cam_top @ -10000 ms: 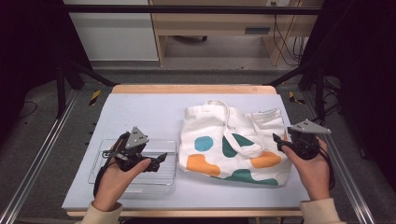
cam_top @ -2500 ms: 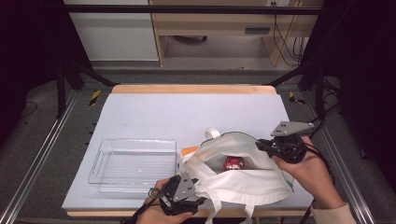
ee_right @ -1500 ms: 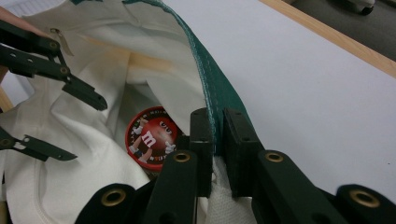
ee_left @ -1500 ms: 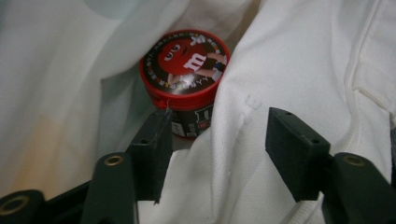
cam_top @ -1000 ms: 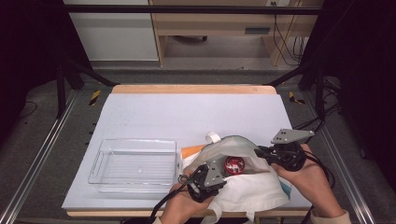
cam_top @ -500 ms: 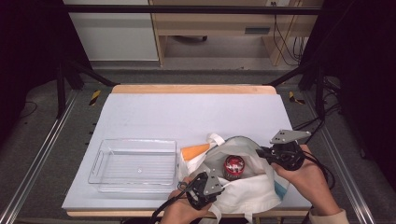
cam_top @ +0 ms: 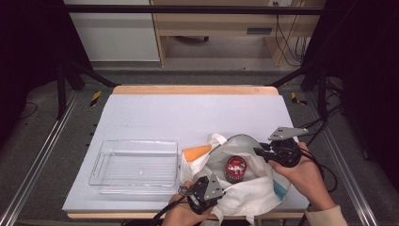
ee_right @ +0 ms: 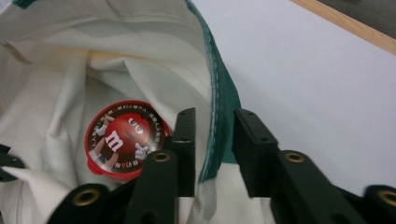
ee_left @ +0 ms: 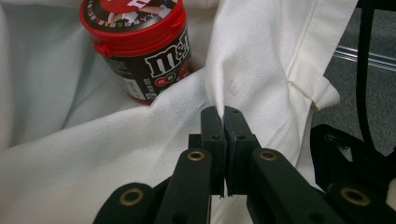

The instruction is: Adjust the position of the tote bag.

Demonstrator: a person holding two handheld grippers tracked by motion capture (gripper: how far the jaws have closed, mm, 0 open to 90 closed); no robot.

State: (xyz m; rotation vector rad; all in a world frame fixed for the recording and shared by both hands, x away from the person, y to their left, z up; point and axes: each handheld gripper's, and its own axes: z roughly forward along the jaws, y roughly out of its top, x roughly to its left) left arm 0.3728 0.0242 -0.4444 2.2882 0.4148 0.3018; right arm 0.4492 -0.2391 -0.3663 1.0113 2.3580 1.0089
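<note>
A white tote bag [cam_top: 249, 197] with coloured patches lies at the table's near right, its mouth held open. Inside stands a red-lidded M&M's jar [cam_top: 235, 168], also seen as the jar [ee_left: 140, 51] and from above as the jar [ee_right: 123, 140]. My left gripper [cam_top: 217, 188] is at the bag's near edge, and in the left gripper view this gripper [ee_left: 223, 116] is shut on a fold of the white fabric [ee_left: 261, 70]. My right gripper [cam_top: 258, 153] is at the bag's right rim. Its jaws [ee_right: 214, 126] have just been opening and stand apart around the green-edged rim [ee_right: 219, 93], not pressing it.
A clear plastic tray [cam_top: 101, 162] sits at the near left of the pale table [cam_top: 188, 117], close to the bag's orange patch [cam_top: 197, 152]. The table's wooden far edge [cam_top: 193, 89] runs across the back. Metal rails flank both sides.
The bag lay flat at first; now it is held open with the jar inside. My left gripper has drawn the near fabric slightly toward me. The right gripper's jaws have parted off the rim.
</note>
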